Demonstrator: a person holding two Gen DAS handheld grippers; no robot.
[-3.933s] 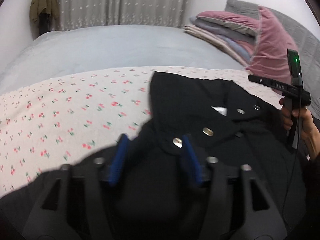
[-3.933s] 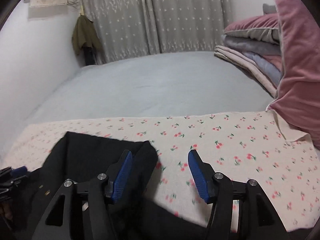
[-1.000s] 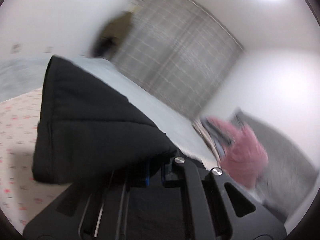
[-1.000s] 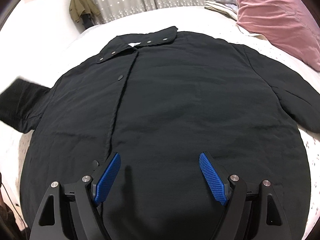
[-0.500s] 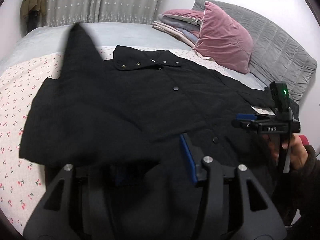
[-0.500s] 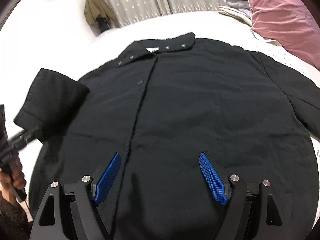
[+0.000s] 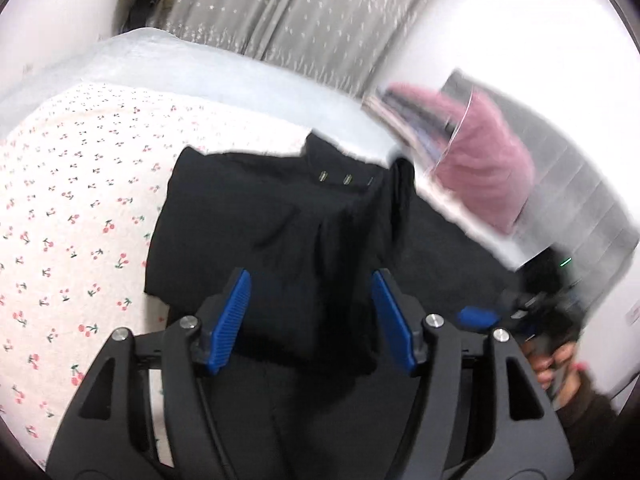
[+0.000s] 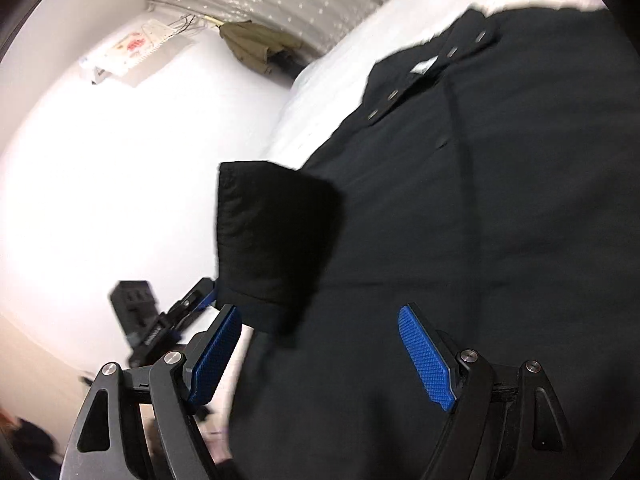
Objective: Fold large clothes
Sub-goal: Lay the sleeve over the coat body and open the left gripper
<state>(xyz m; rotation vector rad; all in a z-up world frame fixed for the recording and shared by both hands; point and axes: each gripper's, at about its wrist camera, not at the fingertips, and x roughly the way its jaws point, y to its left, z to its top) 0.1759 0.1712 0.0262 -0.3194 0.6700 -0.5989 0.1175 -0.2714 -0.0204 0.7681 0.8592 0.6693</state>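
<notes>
A large black jacket (image 7: 280, 232) lies front up on the cherry-print sheet (image 7: 72, 200), its snap collar (image 7: 336, 178) at the far end. Its left sleeve (image 8: 272, 240) is folded in over the body, cuff end toward me. My left gripper (image 7: 311, 320) hovers just over that folded sleeve. Its jaws are opening, and the black cloth lies below them without the pads pressing on it. It also shows in the right wrist view, left gripper (image 8: 196, 300) at the cuff's edge. My right gripper (image 8: 320, 356) stands open over the jacket's lower front, holding nothing.
A pink pillow (image 7: 488, 176) and a stack of folded blankets (image 7: 408, 120) sit at the head of the bed by the grey headboard (image 7: 580, 184). Curtains (image 7: 300, 20) and a hanging olive coat (image 8: 256, 40) are at the far wall. A hand (image 7: 560, 360) holds the right gripper.
The left gripper was shut on the raised sleeve, carried it over the jacket's body and opened. The sleeve now lies folded inward. The right gripper stayed open while its view swung left.
</notes>
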